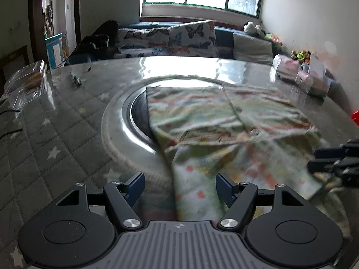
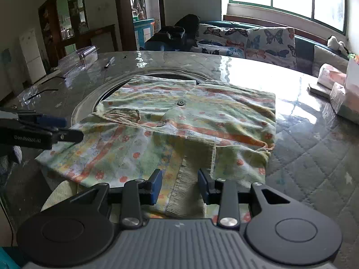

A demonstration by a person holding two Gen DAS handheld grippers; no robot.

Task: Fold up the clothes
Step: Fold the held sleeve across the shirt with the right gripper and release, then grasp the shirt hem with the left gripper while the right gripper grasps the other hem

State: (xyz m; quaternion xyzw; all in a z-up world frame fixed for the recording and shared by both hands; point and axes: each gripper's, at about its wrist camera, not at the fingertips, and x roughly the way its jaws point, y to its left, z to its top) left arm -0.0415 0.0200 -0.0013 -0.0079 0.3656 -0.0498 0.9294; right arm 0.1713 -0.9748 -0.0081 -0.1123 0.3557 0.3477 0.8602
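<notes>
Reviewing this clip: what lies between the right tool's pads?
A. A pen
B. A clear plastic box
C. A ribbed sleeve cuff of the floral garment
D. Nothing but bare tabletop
C: in the right wrist view the ribbed cuff of the floral garment runs between the right tool pads, which stand apart from it.

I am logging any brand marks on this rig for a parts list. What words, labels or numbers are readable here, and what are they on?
Pale lettering on the left gripper body, right wrist view: blurred, not legible.
Small emblem on each grey camera housing: a symbol only.
Garment, table: no text.
</notes>
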